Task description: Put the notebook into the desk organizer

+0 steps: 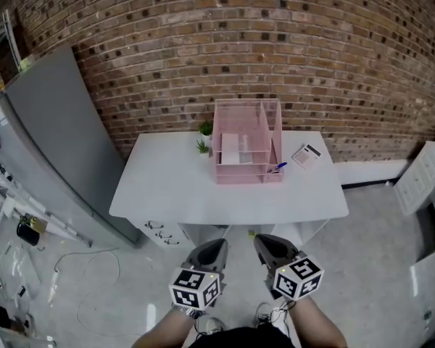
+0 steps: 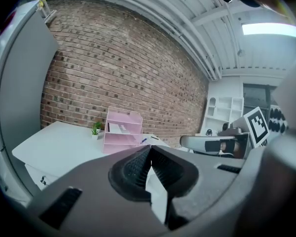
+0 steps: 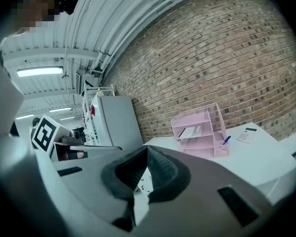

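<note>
Bright, even ceiling-strip light; fisheye edges warp (near tongs blurred).

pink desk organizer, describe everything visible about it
The pink desk organizer stands upright at the back of the white table, close to the brick wall. It looks like pink mesh, with stacked open shelves on its left and a narrow section on its right. A white flat item lies on one shelf. A blue pen sticks out low on the right. A small plant stands beside it.

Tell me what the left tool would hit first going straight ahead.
Probably the front edge of the white desk, nearer the left tool than the pink organizer; depth is unclear.
</note>
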Available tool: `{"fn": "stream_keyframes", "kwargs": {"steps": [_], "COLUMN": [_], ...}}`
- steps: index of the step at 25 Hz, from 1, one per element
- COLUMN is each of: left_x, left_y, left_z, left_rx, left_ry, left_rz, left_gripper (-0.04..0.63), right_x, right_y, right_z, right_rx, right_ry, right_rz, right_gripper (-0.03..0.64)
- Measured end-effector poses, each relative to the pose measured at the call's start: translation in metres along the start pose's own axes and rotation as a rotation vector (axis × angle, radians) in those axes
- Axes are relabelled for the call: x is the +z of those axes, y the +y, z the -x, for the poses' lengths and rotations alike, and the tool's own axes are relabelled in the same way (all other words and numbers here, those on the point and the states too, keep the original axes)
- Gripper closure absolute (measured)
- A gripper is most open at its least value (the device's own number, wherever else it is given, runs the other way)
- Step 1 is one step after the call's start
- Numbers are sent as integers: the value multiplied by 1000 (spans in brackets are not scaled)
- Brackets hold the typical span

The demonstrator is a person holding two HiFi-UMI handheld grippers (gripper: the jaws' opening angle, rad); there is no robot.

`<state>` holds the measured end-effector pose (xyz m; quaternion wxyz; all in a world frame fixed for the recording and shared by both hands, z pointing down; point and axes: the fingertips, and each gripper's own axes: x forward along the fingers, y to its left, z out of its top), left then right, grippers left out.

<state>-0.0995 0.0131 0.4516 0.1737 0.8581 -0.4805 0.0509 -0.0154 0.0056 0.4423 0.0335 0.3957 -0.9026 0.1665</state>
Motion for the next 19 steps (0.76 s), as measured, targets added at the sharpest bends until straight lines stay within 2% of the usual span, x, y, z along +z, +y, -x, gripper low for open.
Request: {"fn": "stream_keyframes", "kwargs": {"steps": [19], "left_x": [-6], "left_y": [19], "left_z": [15], "left_rx": [-24], "left_ry": [4], "left_rz": [-16], "left_gripper": [589], "right_x": [-9], "right_y": [20], "right_z": [-18], "right_rx": [-9], "right_ry": [1], "right_rz": [-18], "right_gripper": [614]}}
